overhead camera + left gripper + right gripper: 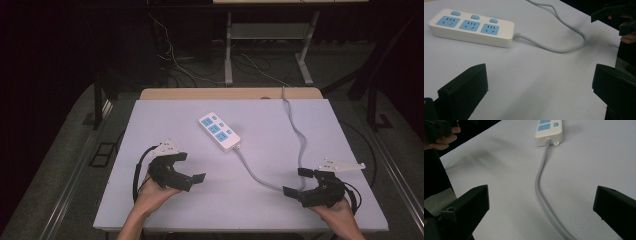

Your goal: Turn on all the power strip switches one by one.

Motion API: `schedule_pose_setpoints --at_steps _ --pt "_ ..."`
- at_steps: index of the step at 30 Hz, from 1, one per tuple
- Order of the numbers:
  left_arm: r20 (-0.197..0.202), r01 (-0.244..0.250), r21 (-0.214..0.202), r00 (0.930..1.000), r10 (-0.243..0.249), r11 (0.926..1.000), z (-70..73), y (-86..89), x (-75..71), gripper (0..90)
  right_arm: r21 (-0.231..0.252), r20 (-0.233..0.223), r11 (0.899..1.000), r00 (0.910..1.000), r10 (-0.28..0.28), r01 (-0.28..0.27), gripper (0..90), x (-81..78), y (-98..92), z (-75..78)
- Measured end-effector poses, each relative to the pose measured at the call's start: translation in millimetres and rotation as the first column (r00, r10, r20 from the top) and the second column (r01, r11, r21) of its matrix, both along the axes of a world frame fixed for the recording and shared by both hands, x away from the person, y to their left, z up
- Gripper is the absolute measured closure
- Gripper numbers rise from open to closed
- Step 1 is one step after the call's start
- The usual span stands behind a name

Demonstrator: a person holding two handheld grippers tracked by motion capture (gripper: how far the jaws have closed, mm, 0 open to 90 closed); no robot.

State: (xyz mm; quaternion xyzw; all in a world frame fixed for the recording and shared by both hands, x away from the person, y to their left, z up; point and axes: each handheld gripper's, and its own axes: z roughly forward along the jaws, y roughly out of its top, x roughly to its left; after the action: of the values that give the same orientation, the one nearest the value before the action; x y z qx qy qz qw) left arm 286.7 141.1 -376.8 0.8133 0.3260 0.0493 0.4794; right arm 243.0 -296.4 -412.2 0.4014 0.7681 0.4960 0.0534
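White power strip (219,131), blue sockets, flat mid-table

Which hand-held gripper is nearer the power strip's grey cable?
Right. The right hand-held gripper sits beside the grey cable; the left hand-held gripper is farther away, on its other side.

The power strip (471,28) at the upper left of the left gripper view looks like smooth, faintly glossy white plastic with matt blue socket faces, its grey cord (541,192) seemingly rubbery and smooth, on a matt pale table (280,200) beside matt black jaws.
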Motion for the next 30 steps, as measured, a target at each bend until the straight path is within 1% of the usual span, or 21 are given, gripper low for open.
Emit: schedule_pose_setpoints --at_steps 2,6,17,19,25,30 --pt "-0.001 0.009 0.013 1.0000 -0.009 0.9999 2.1 -1.6 2.6 0.0 -0.004 -0.002 1.000 1.0000 0.000 0.000 0.3 0.1 0.1 -0.3" --pt "-0.003 0.018 0.016 0.9998 -0.018 0.9997 7.2 -4.6 9.0 0.0 -0.003 -0.001 1.000 1.0000 0.001 -0.001 0.3 0.2 0.0 -0.3" --pt "0.002 0.050 0.060 0.9987 -0.050 0.9969 21.4 -17.3 30.1 0.0 -0.004 -0.001 1.000 1.0000 0.001 -0.001 0.3 0.2 -0.4 -0.4" --pt "0.002 0.055 0.062 0.9985 -0.055 0.9966 23.4 -19.7 33.5 0.0 -0.004 -0.002 1.000 1.0000 0.001 -0.001 0.3 0.2 -0.5 -0.4" --pt "-0.003 0.072 0.087 0.9974 -0.072 0.9936 25.2 -25.6 42.4 0.0 -0.005 -0.001 1.000 1.0000 0.003 -0.003 0.3 -0.3 -1.2 -0.3" --pt "-0.011 0.078 0.092 0.9969 -0.077 0.9927 25.5 -28.7 51.0 0.0 -0.003 -0.003 1.000 1.0000 0.001 -0.001 0.3 0.2 -2.6 -0.5"
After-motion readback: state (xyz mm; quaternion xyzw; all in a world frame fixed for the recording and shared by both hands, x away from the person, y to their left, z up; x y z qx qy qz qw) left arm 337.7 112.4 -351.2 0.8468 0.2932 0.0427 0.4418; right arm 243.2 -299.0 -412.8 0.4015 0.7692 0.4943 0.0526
